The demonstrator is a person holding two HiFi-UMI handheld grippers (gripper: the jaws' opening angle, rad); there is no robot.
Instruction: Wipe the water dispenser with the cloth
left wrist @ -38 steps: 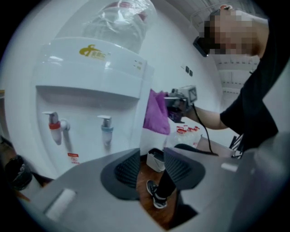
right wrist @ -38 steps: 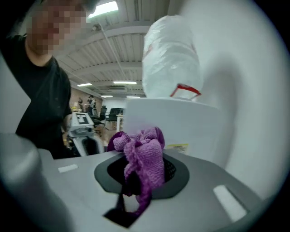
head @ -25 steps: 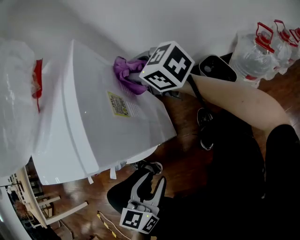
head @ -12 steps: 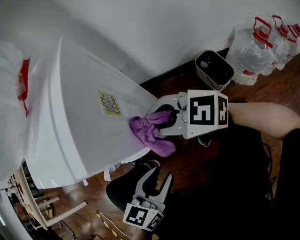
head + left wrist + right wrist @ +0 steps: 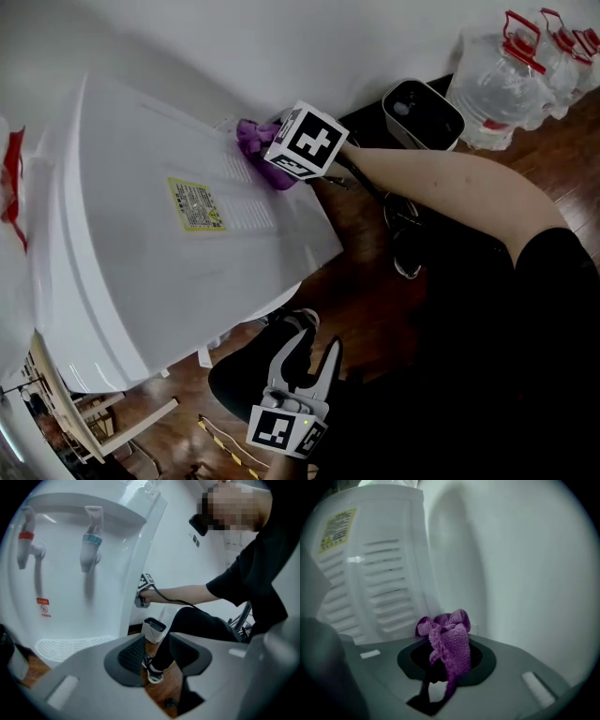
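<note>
Two jaws of the left gripper (image 5: pixel 314 347) stand apart and empty, low and nearest. Farther out, the right gripper (image 5: pixel 447 660) pinches the purple cloth (image 5: pixel 451 639), which looks light, limp and bunched, so best gripped mid-fold, at the rear edge of the hard, smooth water dispenser (image 5: pixel 141 244).

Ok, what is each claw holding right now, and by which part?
Right claw is shut on the purple cloth, pinched at a bunched fold, with the wad sticking out past the tips. Left claw holds nothing, jaws apart.
</note>
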